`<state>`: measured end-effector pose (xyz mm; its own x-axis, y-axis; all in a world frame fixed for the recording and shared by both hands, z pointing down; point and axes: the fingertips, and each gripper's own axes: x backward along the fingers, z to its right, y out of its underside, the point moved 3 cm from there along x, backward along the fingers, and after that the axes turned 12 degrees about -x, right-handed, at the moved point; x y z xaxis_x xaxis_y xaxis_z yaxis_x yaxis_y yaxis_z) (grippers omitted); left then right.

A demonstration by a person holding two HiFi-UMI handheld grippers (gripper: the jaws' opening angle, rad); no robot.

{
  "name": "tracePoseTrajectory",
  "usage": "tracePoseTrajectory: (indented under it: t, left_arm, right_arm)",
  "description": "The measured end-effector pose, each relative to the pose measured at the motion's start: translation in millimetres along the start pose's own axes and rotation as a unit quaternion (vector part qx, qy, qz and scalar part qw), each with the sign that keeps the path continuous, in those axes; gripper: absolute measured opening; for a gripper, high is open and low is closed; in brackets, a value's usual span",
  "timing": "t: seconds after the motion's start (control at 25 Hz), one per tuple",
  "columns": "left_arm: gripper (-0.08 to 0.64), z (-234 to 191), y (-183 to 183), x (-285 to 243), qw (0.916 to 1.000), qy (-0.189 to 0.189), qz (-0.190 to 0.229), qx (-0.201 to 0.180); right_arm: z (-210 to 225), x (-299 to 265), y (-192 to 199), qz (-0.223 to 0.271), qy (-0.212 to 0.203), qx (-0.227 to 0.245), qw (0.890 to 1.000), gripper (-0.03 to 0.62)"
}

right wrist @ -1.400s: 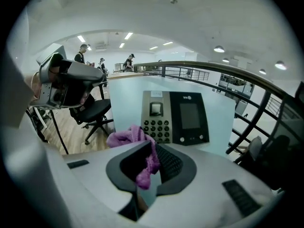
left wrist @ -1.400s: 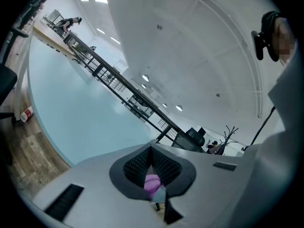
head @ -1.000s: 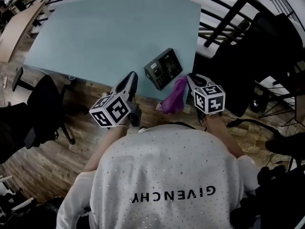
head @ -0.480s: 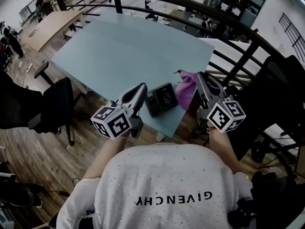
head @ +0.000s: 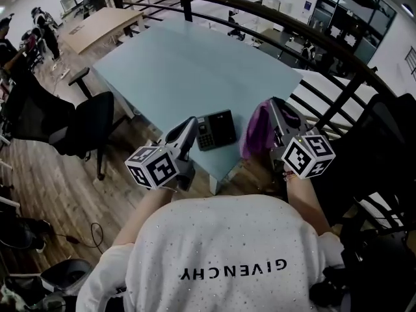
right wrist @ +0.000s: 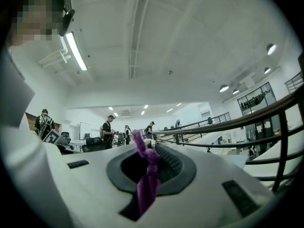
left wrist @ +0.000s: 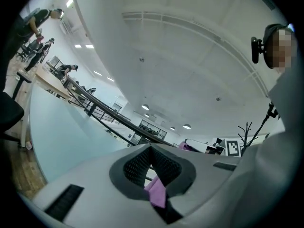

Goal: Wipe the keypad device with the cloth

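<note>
The black keypad device (head: 216,129) lies flat near the close corner of the pale blue table (head: 188,64). My right gripper (head: 276,106) is to the right of the device and shut on the purple cloth (head: 257,134), which hangs down beside the table corner. In the right gripper view the cloth (right wrist: 148,175) is pinched between the jaws and sticks up past them. My left gripper (head: 188,125) is just left of the device, at the table edge. Its jaws (left wrist: 151,151) are shut, with a small purple scrap (left wrist: 156,192) showing at their base.
A black office chair (head: 84,125) stands left of the table on the wooden floor. A dark curved railing (head: 325,44) runs behind the table to the right. More desks and people are far off at the top left (head: 97,18).
The head view has tilted up, showing more of the room. The cloth and right gripper rose from below the table edge to beside the device. The left gripper stays by the device's left.
</note>
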<state>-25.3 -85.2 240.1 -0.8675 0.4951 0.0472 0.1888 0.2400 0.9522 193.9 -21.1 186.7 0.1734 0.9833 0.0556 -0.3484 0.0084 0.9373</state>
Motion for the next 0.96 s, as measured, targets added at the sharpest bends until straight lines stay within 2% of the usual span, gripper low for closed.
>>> tracePoseTrajectory:
  t: [0.16, 0.28, 0.48, 0.96]
  left_arm:
    - [0.000, 15, 13, 15, 0.9992, -0.039, 0.000, -0.009]
    - [0.000, 29, 27, 26, 0.9985, -0.054, -0.001, -0.007]
    - [0.000, 48, 38, 38, 0.9981, -0.061, -0.002, -0.003]
    - [0.000, 72, 46, 50, 0.9978, -0.065, -0.003, -0.015]
  right_arm:
    - [0, 21, 15, -0.032, -0.011, 0.006, 0.999, 0.023]
    - [1, 38, 28, -0.053, -0.018, 0.006, 0.998, 0.023]
    - [5, 56, 37, -0.069, -0.018, 0.002, 0.997, 0.023]
    - [18, 70, 41, -0.067, -0.018, -0.002, 0.998, 0.023]
